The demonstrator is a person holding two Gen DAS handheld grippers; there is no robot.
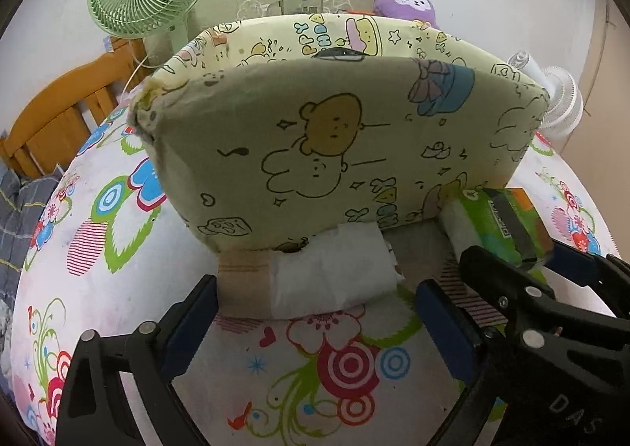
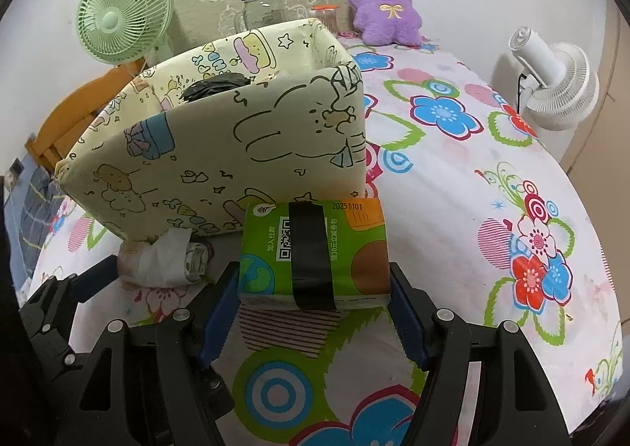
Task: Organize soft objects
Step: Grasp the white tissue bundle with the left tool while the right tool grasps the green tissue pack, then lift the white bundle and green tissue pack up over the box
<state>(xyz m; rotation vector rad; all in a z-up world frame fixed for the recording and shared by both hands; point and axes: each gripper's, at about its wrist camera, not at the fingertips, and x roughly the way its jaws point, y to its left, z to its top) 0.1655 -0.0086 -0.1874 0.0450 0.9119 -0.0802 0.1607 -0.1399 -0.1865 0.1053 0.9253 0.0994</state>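
1. The right gripper [image 2: 313, 308] has its blue-padded jaws set on either side of a green tissue pack [image 2: 313, 249] with a strip of black tape across it; the pads meet the pack's near corners and appear to pinch it, though the contact itself is hard to make out.
2. The pack lies on the floral bedsheet [image 2: 472, 178], its far end touching the front wall of a cream cartoon-print fabric box [image 2: 220, 154].
3. The left gripper [image 1: 315, 324] has its jaws spread wide with only bedsheet between the pads; a white rolled cloth [image 1: 330, 276] with a beige striped end lies just beyond the fingertips, against the base of the box.
4. In the left wrist view the box's wall covers most of what stands behind it. Something dark [image 2: 214, 89] sits inside the box, only its top showing, so what it is cannot be told.
5. Behind the box, a glass jar [image 2: 262, 10] with a green top is cut off by the rim.
6. A purple plush toy [image 2: 384, 6] sits at the far end of the bed; a green fan [image 2: 124, 12] and a white fan [image 2: 555, 83] stand at its sides.
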